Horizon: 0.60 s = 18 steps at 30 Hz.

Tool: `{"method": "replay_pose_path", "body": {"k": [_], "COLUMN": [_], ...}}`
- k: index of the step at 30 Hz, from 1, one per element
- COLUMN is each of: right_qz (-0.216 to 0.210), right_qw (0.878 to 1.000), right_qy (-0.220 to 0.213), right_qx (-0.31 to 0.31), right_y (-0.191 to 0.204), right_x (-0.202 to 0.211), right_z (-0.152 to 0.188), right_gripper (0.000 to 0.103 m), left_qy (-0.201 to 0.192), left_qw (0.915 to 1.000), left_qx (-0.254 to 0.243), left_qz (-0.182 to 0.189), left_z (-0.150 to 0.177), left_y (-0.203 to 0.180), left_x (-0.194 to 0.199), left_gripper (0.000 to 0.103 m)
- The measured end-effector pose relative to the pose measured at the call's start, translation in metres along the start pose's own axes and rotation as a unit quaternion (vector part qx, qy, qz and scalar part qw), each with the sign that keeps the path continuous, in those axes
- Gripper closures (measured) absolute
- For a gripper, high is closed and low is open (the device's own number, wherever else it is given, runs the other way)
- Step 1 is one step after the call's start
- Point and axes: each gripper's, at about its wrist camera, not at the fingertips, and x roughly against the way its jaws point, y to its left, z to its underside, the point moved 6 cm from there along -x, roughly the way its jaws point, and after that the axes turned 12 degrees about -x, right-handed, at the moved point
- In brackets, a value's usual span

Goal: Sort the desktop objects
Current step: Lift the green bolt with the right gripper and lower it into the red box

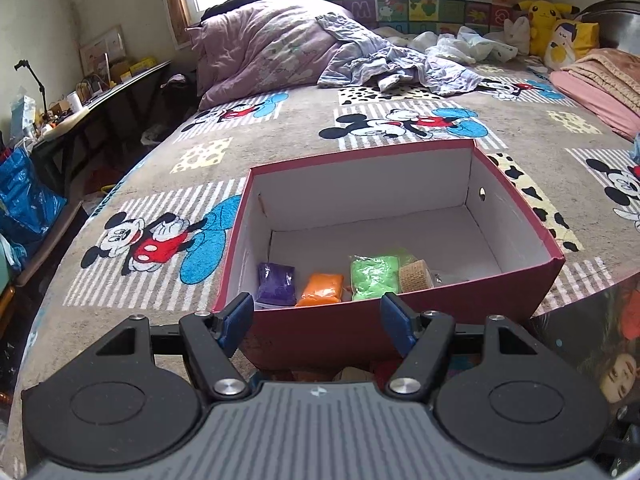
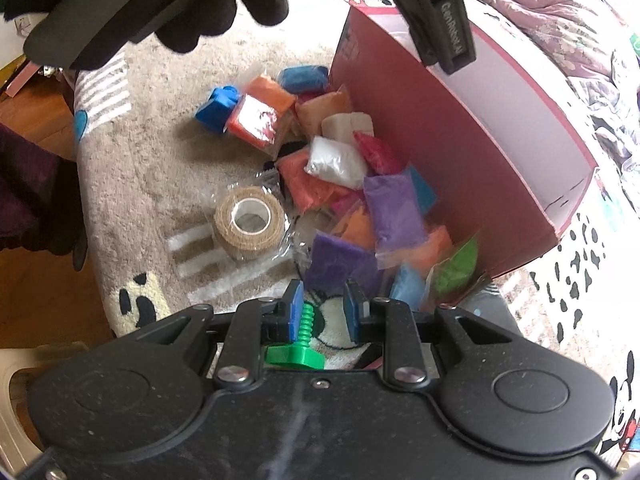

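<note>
A red shoebox (image 1: pixel 516 200) with a white inside stands on the bed. In it lie a purple packet (image 1: pixel 276 282), an orange packet (image 1: pixel 322 288), a green packet (image 1: pixel 374 276) and a tan roll (image 1: pixel 414 276). My left gripper (image 1: pixel 316 316) is open at the box's near rim, with nothing between its fingers. In the right wrist view, several coloured clay packets, among them a purple one (image 2: pixel 394 212) and a white one (image 2: pixel 338 162), are heaped against the outside of the box (image 2: pixel 440 140). My right gripper (image 2: pixel 324 306) is open. A green plastic bolt (image 2: pixel 306 322) lies beside its left finger.
A wrapped tan bandage roll (image 2: pixel 248 222) lies left of the heap. A black-gloved hand (image 2: pixel 208 12) holds the other gripper over the pile. A crumpled quilt (image 1: pixel 272 52), clothes and plush toys (image 1: pixel 552 24) lie at the bed's far end. The bed edge and wooden floor (image 2: pixel 36 128) are to the left.
</note>
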Motion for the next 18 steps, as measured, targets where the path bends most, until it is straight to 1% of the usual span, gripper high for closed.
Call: {"method": "replay_pose_path", "body": {"k": [8, 18], "right_qz": [0.009, 0.008], "right_qw": [1.0, 0.994], "right_qy": [-0.022, -0.073], "right_qx": [-0.015, -0.075], "right_y": [-0.01, -0.03], "right_x": [0.012, 0.023], "right_z": [-0.016, -0.043], "right_gripper": [0.081, 0.081], "left_qy": [0.007, 0.012], "left_qw": [0.9998, 0.9995], "left_qx": [-0.013, -0.024], "left_qz": [0.01, 0.018], "left_z": [0.01, 0.023], "left_y": [0.001, 0.009], "left_x": [0.003, 0.011], "left_gripper": [0.034, 0.034]}}
